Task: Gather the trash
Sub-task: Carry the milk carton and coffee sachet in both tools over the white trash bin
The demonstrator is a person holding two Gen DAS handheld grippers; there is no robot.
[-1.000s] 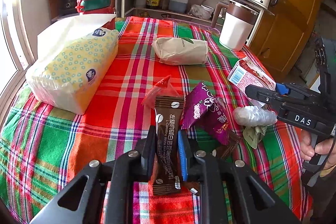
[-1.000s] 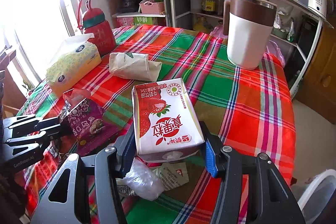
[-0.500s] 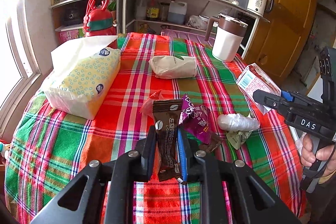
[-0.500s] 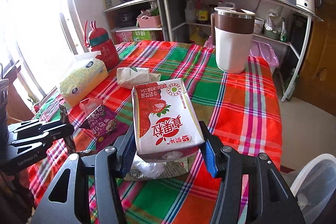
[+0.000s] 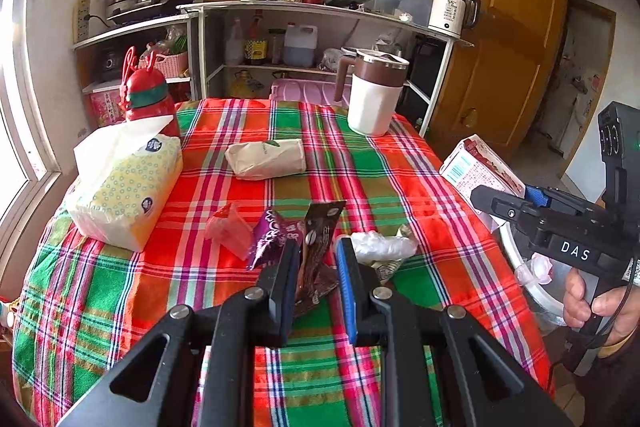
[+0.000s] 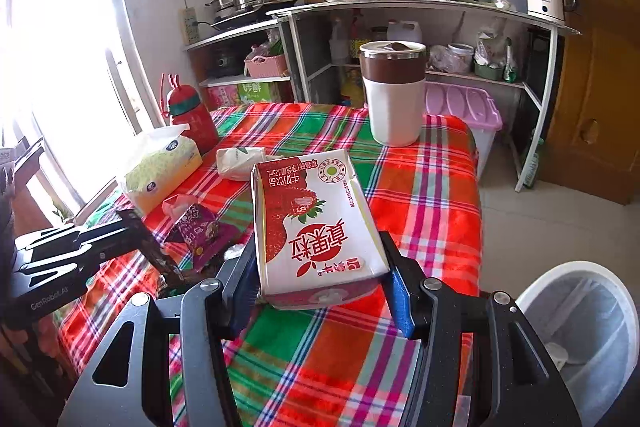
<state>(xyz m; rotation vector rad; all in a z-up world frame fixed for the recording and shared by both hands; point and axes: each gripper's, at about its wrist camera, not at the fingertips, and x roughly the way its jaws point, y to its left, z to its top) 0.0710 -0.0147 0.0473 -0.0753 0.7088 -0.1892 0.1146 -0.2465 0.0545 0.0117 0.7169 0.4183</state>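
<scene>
Left gripper (image 5: 317, 267) pinches a brown coffee sachet (image 5: 318, 251), fingers pressed onto it from both sides. The sachet is lifted clear of the plaid tablecloth (image 5: 280, 131) and leans to one side.

Right gripper (image 6: 320, 267) clamps a red-and-white milk carton (image 6: 314, 223), fingers against its two long sides. Carton is in the air past the table's right edge, with the white trash bin (image 6: 580, 327) just below and to the right.

On the cloth, near the front edge: purple snack wrapper (image 5: 270, 237), pink plastic scrap (image 5: 228, 231) beside it, and a clear crumpled bag (image 5: 380, 247) lying on what looks like a small greenish packet, mostly hidden so hard to be sure. All three sit close together.

Further back: tissue pack (image 5: 124, 187) at left, red bottle (image 5: 146, 99) behind it, a beige pouch (image 5: 266, 159) mid-table, and a white-and-brown jug (image 5: 374, 91) at the far right corner.
</scene>
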